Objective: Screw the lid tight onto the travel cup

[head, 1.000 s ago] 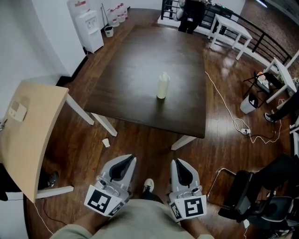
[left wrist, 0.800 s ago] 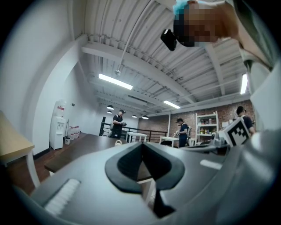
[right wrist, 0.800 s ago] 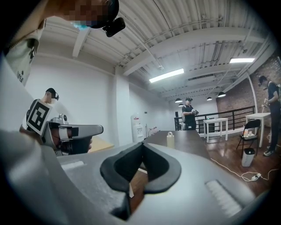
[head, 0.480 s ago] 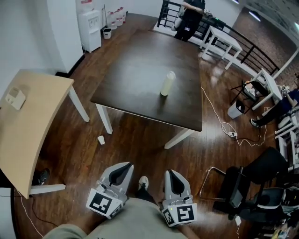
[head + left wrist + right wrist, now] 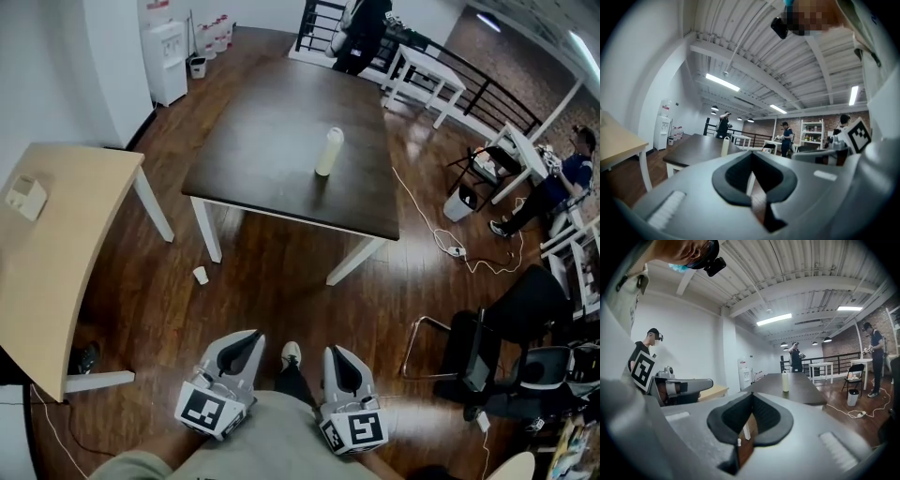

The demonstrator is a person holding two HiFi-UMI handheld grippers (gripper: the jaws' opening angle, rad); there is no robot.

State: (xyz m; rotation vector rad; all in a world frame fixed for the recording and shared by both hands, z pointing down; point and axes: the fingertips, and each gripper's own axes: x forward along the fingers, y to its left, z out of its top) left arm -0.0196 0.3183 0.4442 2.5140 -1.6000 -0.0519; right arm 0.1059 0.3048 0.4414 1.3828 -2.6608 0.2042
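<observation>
Distant travel cup (image 5: 327, 157), lid (image 5: 335, 134) indistinct

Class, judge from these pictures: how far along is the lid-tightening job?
Done: nothing evident; the travel cup stands upright on the dark table. In hand: nothing; left claw and right claw are shut, empty, far from it. Left: approach, grip cup, tighten lid.

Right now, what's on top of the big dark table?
Just one travel cup, standing upright near the middle of the dark table. The table covers the floor right beneath it, so that stays hidden.
</observation>
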